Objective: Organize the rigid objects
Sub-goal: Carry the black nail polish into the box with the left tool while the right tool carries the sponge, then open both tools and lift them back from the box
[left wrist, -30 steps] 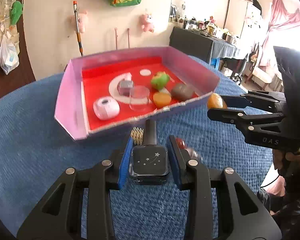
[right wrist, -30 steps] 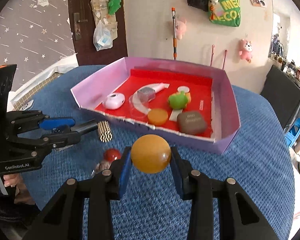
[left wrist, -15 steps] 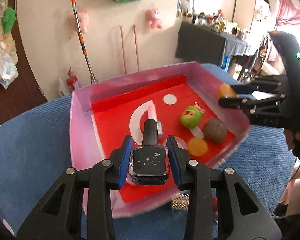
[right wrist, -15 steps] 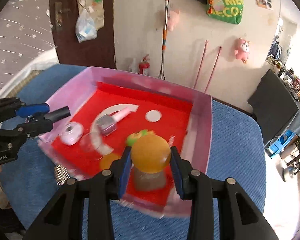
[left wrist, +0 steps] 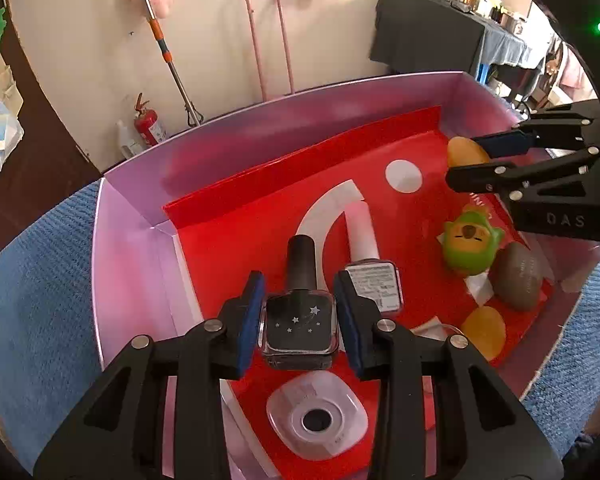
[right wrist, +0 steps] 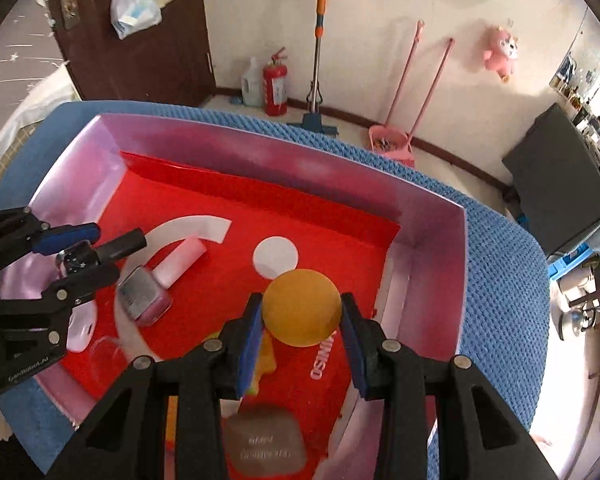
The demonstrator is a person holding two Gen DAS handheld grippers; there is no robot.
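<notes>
Left gripper (left wrist: 299, 316): clamped on dark nail polish bottle (left wrist: 299, 322), pads on the two flat glass sides, cap pointing forward. Held above the red floor of the pink tray (left wrist: 340, 100), over the left half.

Right gripper (right wrist: 300, 320): clamped on orange ball (right wrist: 301, 307), pads at its widest line. Held above the tray floor near the right wall, just in front of the white dot.

Hazards, as judged:
- Ball: round and smooth; likely to roll after release from height, strike the tray wall, or knock neighbouring items.
- Bottle: glass, square-bodied, smooth faces; prone to slipping in the pads if tilted, and to a hard landing or chipping if dropped onto the pink-capped bottle (left wrist: 374, 284) just beside it or the white rounded-square case (left wrist: 317, 420) below.
- Two grippers inside one tray; risk of contact if steered toward the middle.

Materials and shapes:
- Tray: thin glossy card, low folded walls, easily pushed on the blue knitted cloth (right wrist: 500, 280).
- Green squishy toy (left wrist: 470, 246): soft, lobed.
- Grey stone-like oval (left wrist: 518, 276): matte, rigid.
- Yellow translucent disc (left wrist: 485, 332): smooth, domed.
</notes>
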